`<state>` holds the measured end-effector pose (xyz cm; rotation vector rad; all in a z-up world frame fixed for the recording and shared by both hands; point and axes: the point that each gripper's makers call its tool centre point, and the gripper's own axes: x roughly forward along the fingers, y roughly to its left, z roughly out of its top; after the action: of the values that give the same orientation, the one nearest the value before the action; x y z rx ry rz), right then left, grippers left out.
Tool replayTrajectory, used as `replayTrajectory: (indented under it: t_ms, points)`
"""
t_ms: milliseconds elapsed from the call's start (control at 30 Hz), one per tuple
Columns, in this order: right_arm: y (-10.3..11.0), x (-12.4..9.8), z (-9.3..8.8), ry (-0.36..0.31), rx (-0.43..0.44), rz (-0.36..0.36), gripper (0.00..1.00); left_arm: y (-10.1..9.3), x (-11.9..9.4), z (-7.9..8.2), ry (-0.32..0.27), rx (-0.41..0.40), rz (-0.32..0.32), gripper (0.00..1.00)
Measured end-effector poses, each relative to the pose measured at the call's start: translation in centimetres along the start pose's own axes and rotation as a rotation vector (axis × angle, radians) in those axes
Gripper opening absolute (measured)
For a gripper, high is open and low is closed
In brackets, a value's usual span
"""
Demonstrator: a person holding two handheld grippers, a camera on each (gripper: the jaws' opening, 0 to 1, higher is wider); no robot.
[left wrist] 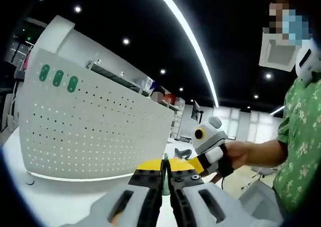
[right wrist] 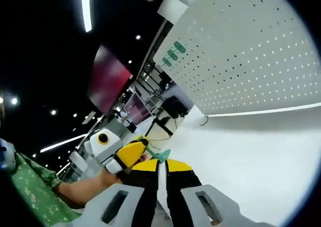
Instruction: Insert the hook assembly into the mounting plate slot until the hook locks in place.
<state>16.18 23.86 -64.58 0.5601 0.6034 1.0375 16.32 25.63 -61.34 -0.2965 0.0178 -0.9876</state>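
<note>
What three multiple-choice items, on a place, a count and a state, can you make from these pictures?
1. In the left gripper view, where on the pegboard are the green ovals? A) near its top left corner B) middle C) bottom edge
2. How many green ovals? A) two B) three C) five
3. The left gripper has its jaws: A) wide apart B) close together C) around a cup
A: they sit by that corner. B: three show. B: a thin green piece parts them.

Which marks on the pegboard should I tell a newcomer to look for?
Start at the big white perforated pegboard panel standing on the white table. Near one upper corner sit three green oval slots in a short row; unlike the tiny round holes around them, they're large, elongated and coloured.
</note>
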Motion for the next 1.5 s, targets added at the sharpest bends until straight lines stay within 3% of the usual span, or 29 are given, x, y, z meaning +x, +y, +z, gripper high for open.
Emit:
replayTrajectory:
  t_ms: [267,400,733,900,1000,1167,1200,1233,1267,1500]
  points:
    - [0.0,-0.3,0.5,-0.003,-0.114,-0.058,0.01,-0.1,0.2,-0.3,0.043,0.077,0.032,0.02]
    - [0.0,-0.2,0.9,-0.022,-0.044,-0.04,0.01,-0.4,0.3,0.4,0.029,0.092,0.038,0.02]
    - [0.3,0.0,0.8,-0.025,0.019,-0.02,0.04,-1.2,0.4,0.6,0.033,0.134,0.022,0.02]
    - [0.0,-0.1,0.9,-0.027,-0.025,-0.041,0.03,-1.3,0.6,0.3,0.051,0.167,0.027,0.02]
    - [-0.4,-0.5,1.7,-0.061,-0.051,-0.067,0.02,-0.9,0.7,0.0,0.083,0.216,0.068,0.03]
    - [-1.0,-0.7,2.8,-0.103,-0.146,-0.124,0.0,-0.7,1.3,-1.0,0.182,0.337,0.138,0.03]
    - [-0.7,-0.9,2.8,-0.096,-0.175,-0.127,0.0,-0.3,1.3,-1.3,0.214,0.352,0.175,0.03]
    - [-0.9,-0.9,3.1,-0.101,-0.219,-0.146,0.0,0.0,1.3,-1.2,0.21,0.36,0.198,0.03]
    - [-0.9,-0.8,3.2,-0.096,-0.276,-0.164,0.0,0.0,1.5,-1.2,0.205,0.319,0.196,0.03]
    - [-0.7,-0.6,3.9,-0.088,-0.451,-0.234,0.0,0.5,1.9,-1.1,0.204,0.308,0.249,0.03]
